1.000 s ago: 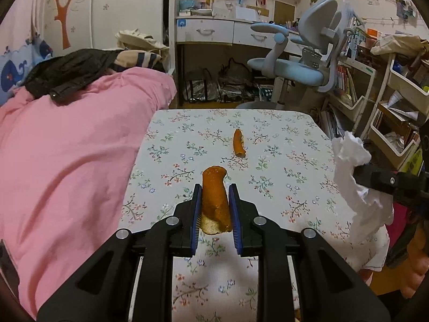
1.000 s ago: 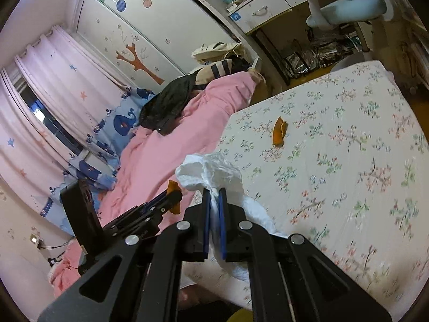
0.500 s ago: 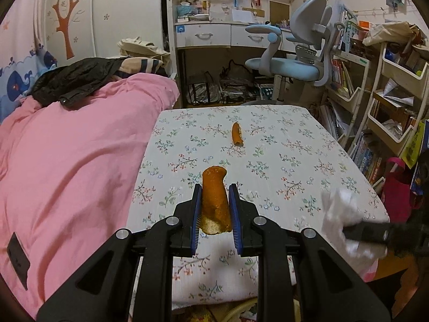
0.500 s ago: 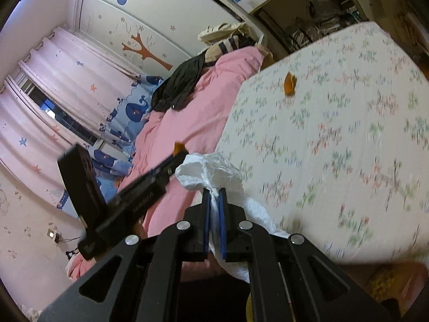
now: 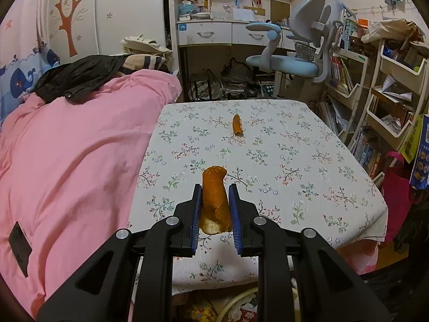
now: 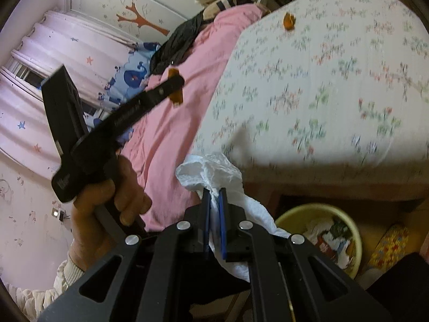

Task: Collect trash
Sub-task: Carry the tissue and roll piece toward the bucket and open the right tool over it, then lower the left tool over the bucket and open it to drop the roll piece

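Note:
My left gripper (image 5: 214,190) is shut on a curled orange peel (image 5: 214,198), held above the near edge of the flowered table (image 5: 281,166). A second orange peel (image 5: 236,128) lies farther back on the tablecloth, also seen as a small orange peel (image 6: 289,21) in the right wrist view. My right gripper (image 6: 214,191) is shut on a crumpled white tissue (image 6: 211,171), below the table's edge and above-left of a yellow trash bin (image 6: 321,230). The left gripper (image 6: 175,87) with its peel and the hand holding it show at the left of that view.
A pink quilt (image 5: 72,155) covers the bed left of the table, with dark clothes (image 5: 77,77) on it. A blue desk chair (image 5: 289,61) and shelves of books (image 5: 380,102) stand behind and right. The bin holds paper trash; a colourful box (image 6: 388,247) sits beside it.
My right gripper with the tissue has sunk from above the table's right side to below its edge, bringing the yellow bin into view. My left gripper has drawn back toward the table's near edge, peel still held.

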The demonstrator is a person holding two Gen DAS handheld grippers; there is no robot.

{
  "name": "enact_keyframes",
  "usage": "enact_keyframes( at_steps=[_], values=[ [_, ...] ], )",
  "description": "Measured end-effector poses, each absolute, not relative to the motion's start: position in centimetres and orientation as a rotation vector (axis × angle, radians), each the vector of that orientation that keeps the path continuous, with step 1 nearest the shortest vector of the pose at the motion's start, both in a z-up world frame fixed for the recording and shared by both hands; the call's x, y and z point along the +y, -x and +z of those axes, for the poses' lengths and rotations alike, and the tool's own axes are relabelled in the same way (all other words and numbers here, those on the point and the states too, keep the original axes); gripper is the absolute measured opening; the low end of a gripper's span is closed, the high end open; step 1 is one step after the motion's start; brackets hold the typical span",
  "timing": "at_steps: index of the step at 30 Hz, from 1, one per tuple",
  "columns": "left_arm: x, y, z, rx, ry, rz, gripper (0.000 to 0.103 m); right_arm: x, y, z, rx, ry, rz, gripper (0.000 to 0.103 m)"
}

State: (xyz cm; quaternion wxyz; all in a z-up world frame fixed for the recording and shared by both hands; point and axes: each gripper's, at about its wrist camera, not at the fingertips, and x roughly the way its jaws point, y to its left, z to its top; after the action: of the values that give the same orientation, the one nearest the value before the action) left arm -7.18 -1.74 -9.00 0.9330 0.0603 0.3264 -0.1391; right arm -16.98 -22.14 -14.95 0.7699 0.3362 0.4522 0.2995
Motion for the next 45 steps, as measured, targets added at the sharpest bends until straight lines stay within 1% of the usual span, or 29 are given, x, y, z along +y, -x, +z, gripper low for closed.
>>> enact_keyframes(
  at_steps=[11,12,13,14,15,16,19,26,28,31,34,43,44,45],
  values=[
    [-1.4,8.1,-9.4,0.674,-0.131,-0.285,0.019,-20.0,19.1,-17.3,1.132,-0.654,0.642,0.012],
    [-1.4,8.3,-9.4,0.675,-0.133,-0.287,0.019,-20.1,19.2,-17.6,1.152,-0.645,0.625,0.016],
    [-1.5,8.4,-9.5,0.676,-0.135,-0.288,0.019,-20.2,19.3,-17.9,1.166,-0.644,0.614,0.024],
    [-1.5,8.6,-9.6,0.678,-0.135,-0.289,0.019,-20.4,19.4,-18.2,1.184,-0.643,0.591,0.029],
    [-1.5,8.8,-9.6,0.679,-0.135,-0.29,0.019,-20.5,19.4,-18.4,1.19,-0.641,0.577,0.04],
    [-1.5,9.0,-9.7,0.68,-0.136,-0.292,0.019,-20.8,19.5,-18.4,1.192,-0.643,0.568,0.047],
    [-1.5,9.7,-9.9,0.684,-0.134,-0.298,0.019,-21.0,19.3,-18.1,1.179,-0.643,0.56,0.049],
    [-2.3,12.4,-10.6,0.709,-0.129,-0.331,0.019,-22.8,20.0,-16.5,1.069,-0.608,0.468,0.051],
    [-2.7,13.4,-11.2,0.733,-0.132,-0.343,0.019,-23.2,19.9,-15.8,1.023,-0.594,0.431,0.057],
    [-3.0,14.8,-12.4,0.776,-0.127,-0.36,0.019,-24.2,20.2,-14.6,0.952,-0.567,0.365,0.059],
    [-3.3,16.2,-13.7,0.823,-0.128,-0.374,0.019,-25.1,20.3,-14.2,0.902,-0.579,0.317,0.063],
    [-3.8,19.3,-17.4,0.984,-0.158,-0.429,0.019,-27.0,20.6,-14.1,0.847,-0.654,0.246,0.063],
    [-3.8,19.4,-17.8,1.007,-0.158,-0.433,0.02,-27.1,20.6,-14.1,0.845,-0.654,0.245,0.063],
    [-3.9,19.5,-18.2,1.036,-0.152,-0.445,0.023,-27.2,20.7,-14.1,0.843,-0.655,0.243,0.063]
  ],
)
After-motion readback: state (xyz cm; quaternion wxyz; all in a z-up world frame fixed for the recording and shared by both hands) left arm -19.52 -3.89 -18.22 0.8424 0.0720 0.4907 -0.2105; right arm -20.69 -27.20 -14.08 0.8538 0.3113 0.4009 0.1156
